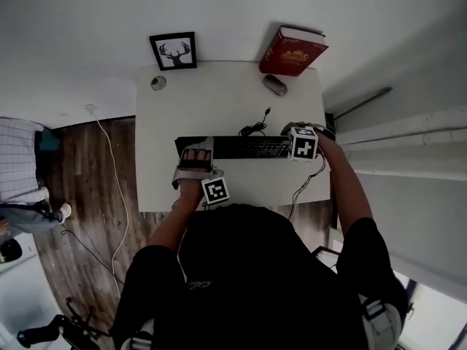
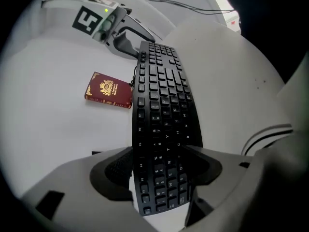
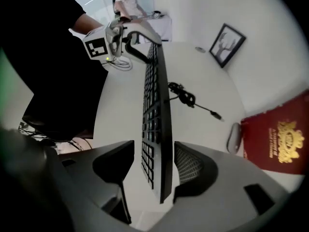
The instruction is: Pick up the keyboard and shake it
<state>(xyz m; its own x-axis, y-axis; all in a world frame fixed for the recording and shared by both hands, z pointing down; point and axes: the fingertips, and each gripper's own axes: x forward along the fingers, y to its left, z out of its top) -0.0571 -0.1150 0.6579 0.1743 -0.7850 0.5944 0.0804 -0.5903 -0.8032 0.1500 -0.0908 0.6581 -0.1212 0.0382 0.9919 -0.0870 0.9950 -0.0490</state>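
A black keyboard [image 1: 248,147] lies across the middle of the white desk [image 1: 219,100]. My left gripper [image 1: 195,157] is at its left end. In the left gripper view both pads press the keyboard [image 2: 161,115] between them, so the left gripper [image 2: 159,164] is shut on it. My right gripper [image 1: 295,146] points down over the right end. In the right gripper view that end of the keyboard [image 3: 154,110] stands edge-on between the jaws of the right gripper [image 3: 154,166], which is open, with a gap on the key side. I cannot tell whether the keyboard is off the desk.
A red book [image 1: 292,51] leans on the wall at the desk's back right, with a grey mouse [image 1: 275,84] in front of it. A framed deer picture [image 1: 174,51] stands at the back left. The keyboard's loose cable [image 1: 255,126] lies behind it. A person [image 1: 22,173] stands at the far left.
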